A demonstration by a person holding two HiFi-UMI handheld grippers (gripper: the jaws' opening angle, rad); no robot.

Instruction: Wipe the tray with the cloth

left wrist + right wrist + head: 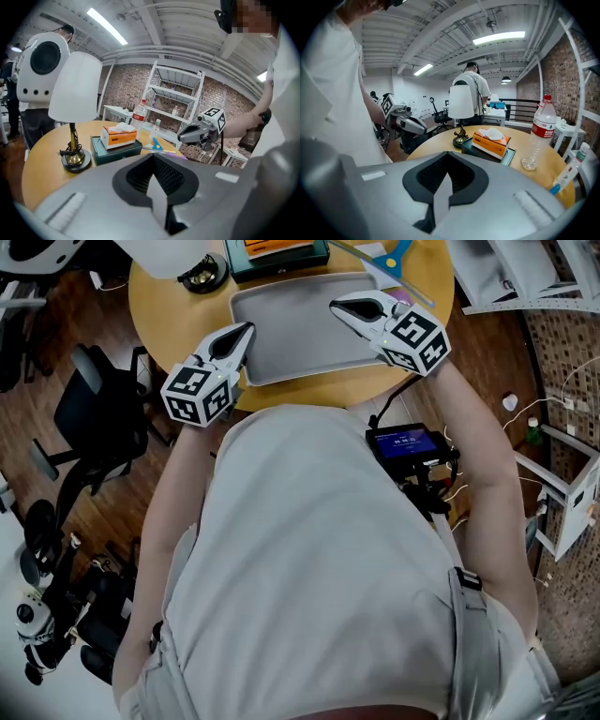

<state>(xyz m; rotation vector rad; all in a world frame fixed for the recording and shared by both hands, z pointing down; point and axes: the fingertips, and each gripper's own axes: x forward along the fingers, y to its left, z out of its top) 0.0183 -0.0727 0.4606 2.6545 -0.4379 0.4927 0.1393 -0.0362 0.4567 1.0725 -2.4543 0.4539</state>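
The left forearm (181, 491) and right forearm (480, 442) reach forward, held apart. The left gripper (246, 330) and right gripper (337, 307) tilt slightly downward, tips converging. Each has its jaws pressed together, empty.

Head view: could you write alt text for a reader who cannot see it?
Seen from above, a person holds two shut grippers, with nothing in them, at a grey tray on a round wooden table. The left gripper is at the tray's near left corner, the right gripper over its right side. A lamp base stands beyond the tray.
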